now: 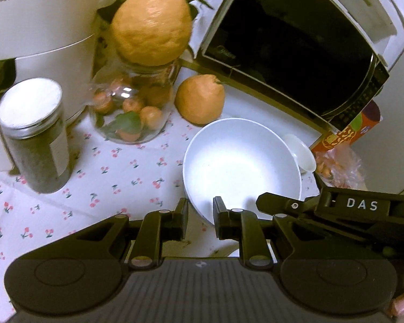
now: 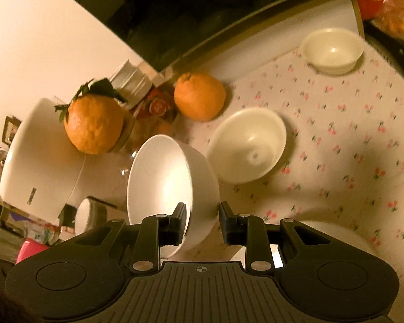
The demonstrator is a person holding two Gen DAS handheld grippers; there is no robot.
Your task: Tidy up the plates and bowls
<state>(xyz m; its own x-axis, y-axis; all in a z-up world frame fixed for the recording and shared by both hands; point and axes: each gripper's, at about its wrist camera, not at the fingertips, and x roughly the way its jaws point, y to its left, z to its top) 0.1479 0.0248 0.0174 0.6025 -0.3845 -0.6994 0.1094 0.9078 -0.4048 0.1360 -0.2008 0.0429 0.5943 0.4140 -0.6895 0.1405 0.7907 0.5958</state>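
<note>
My left gripper is shut on the near rim of a large white bowl, its fingers straddling the rim. The other gripper's black body reaches in at the bowl's right side. My right gripper is shut on the rim of a white bowl, held tilted above the cloth. A cream bowl lies tilted on the cherry-print tablecloth. A smaller cream bowl stands farther back. A small white dish sits behind the big bowl in the left wrist view.
A microwave stands at the back. A glass jar of small oranges carries a large citrus fruit; another citrus lies beside it. A lidded dark jar and a white appliance stand left. A red snack box is right.
</note>
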